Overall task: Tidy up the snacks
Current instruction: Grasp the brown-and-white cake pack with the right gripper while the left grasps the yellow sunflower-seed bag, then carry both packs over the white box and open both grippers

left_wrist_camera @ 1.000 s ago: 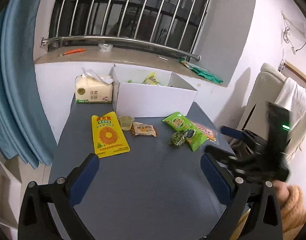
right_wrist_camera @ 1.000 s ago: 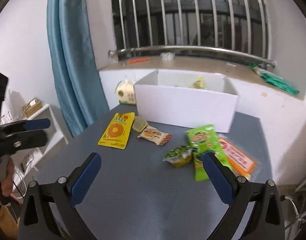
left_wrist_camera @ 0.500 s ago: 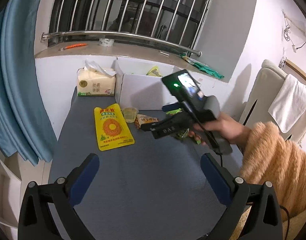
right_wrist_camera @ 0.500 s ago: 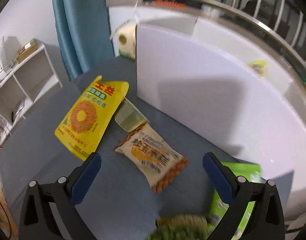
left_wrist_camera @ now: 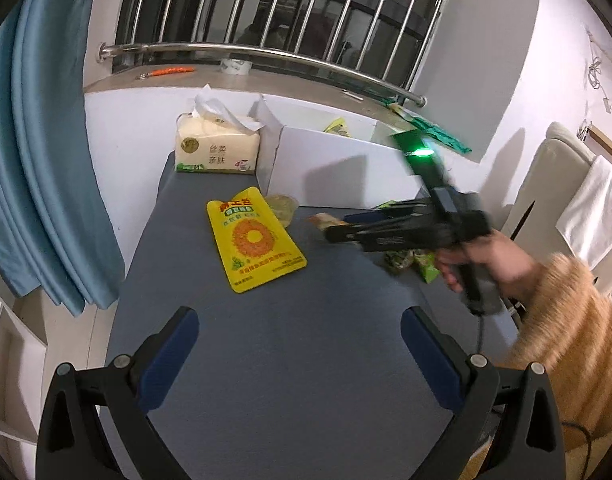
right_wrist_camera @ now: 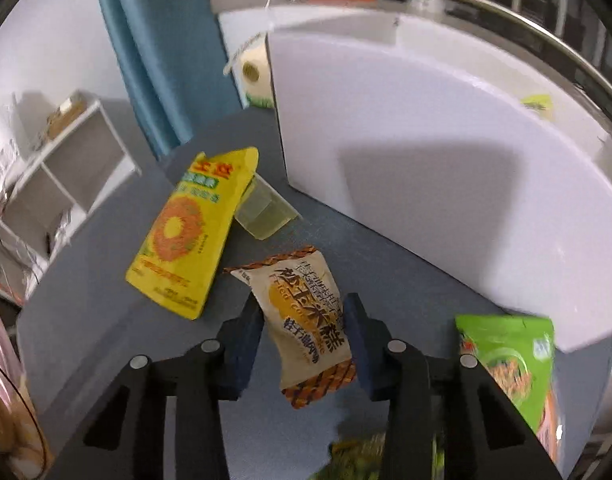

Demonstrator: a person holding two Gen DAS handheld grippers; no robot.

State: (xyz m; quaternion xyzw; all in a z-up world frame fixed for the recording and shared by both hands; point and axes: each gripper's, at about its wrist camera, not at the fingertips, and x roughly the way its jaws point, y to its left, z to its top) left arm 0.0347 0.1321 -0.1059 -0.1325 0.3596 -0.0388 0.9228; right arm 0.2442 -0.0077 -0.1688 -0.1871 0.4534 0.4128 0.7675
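Here our right gripper (right_wrist_camera: pixel 304 330) has its fingers (right_wrist_camera: pixel 246 332) pinching the orange-and-white snack packet (right_wrist_camera: pixel 306 320) low over the grey desk (right_wrist_camera: pixel 106 304), just before the white box (right_wrist_camera: pixel 446 168). The yellow pouch (right_wrist_camera: pixel 190 232) lies left of it, the green bag (right_wrist_camera: pixel 510 356) right. Our left gripper (left_wrist_camera: pixel 298 344) hovers with fingers spread, holding nothing.
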